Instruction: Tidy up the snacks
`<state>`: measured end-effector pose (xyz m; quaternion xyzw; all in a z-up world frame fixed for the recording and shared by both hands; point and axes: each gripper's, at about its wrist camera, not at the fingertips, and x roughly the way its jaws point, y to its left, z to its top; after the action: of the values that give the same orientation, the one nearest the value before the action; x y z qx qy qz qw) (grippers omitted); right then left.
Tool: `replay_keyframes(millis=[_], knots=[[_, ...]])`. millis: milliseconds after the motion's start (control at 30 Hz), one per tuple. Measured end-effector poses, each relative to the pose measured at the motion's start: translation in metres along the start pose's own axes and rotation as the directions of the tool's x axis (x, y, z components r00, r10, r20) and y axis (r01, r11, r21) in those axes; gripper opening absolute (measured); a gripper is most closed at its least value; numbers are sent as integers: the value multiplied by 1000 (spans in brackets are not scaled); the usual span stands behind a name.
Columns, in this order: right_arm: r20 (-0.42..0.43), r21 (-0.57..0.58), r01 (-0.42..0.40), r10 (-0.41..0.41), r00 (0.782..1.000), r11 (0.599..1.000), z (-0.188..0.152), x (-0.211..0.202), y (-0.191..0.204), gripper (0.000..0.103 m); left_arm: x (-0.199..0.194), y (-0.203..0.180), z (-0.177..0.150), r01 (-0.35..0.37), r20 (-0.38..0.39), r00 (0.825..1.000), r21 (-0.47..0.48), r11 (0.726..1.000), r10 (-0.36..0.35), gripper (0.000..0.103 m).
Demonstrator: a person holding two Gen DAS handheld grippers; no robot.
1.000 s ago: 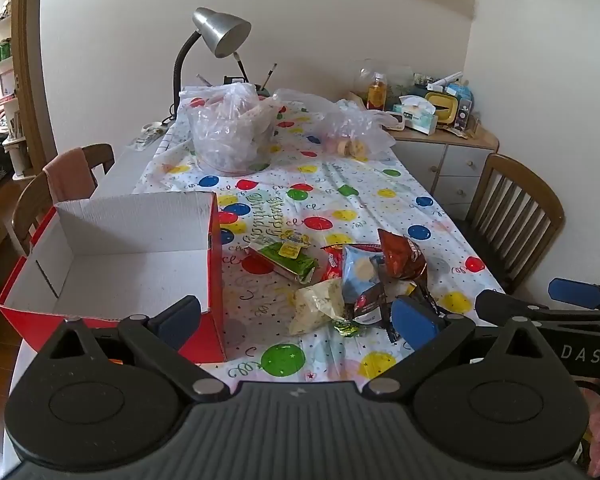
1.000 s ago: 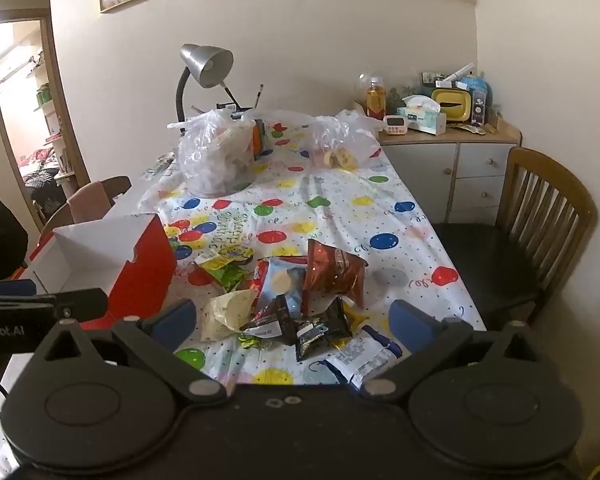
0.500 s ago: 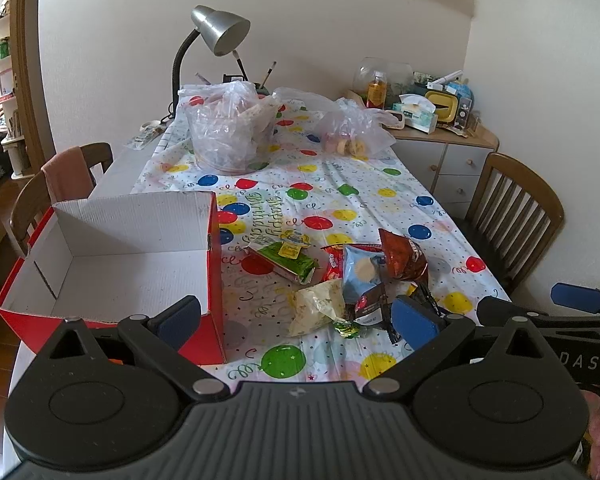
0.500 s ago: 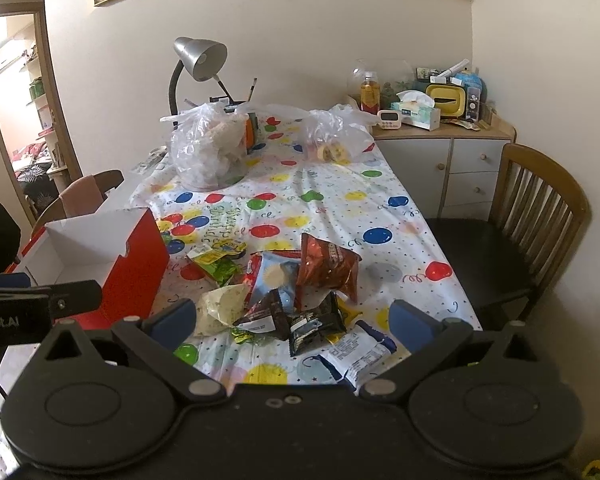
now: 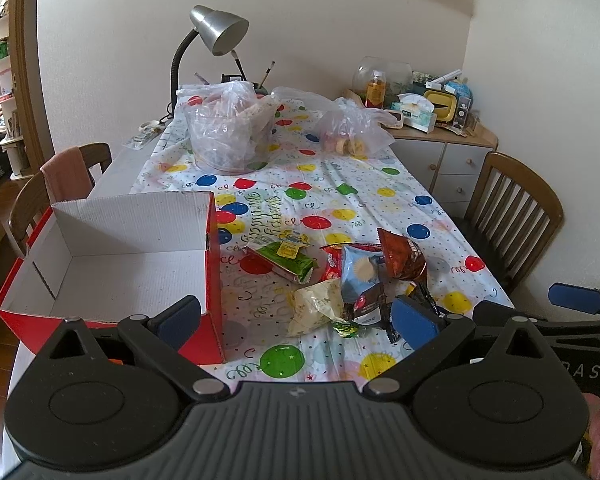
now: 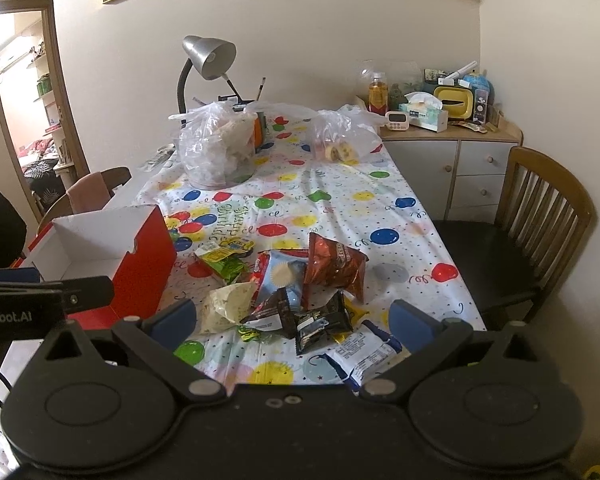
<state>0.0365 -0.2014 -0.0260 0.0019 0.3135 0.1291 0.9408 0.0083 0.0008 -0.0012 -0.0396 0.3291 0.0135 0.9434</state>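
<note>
A heap of snack packets [image 5: 364,280] [image 6: 296,292] lies on the balloon-print tablecloth near the front edge: a brown bag [image 6: 334,266], a light blue one [image 6: 282,278], a green one [image 5: 286,260], a cream one [image 6: 226,304], black ones [image 6: 320,322] and a white-blue one [image 6: 364,354]. An open red box [image 5: 112,256] [image 6: 112,248] with a white inside stands empty left of the heap. My left gripper [image 5: 298,320] hovers open over the front edge, between box and heap. My right gripper [image 6: 294,318] hovers open just short of the heap, holding nothing.
Two clear plastic bags [image 5: 228,132] [image 5: 352,132] and a desk lamp [image 5: 216,36] sit at the table's far end. Wooden chairs stand at the right [image 6: 540,216] and left [image 5: 56,184]. A cluttered sideboard [image 6: 452,144] stands against the back wall.
Both grippers have shifted only slightly; the right view has drifted a little toward the heap. Nothing on the table has moved.
</note>
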Motion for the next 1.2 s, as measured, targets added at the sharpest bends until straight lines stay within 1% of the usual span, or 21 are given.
replay_keyframes(millis=[1067,1200], knots=[[2,-9,8,-8,1000,1000,4,0,0,101,7,-2,2,0,4,1000,0,1000,0,102],[-5,-8,9,-9,1000,1000,6,2,-5,101,14,-4,2,1,-9,1000,-4,1000,-1,102]])
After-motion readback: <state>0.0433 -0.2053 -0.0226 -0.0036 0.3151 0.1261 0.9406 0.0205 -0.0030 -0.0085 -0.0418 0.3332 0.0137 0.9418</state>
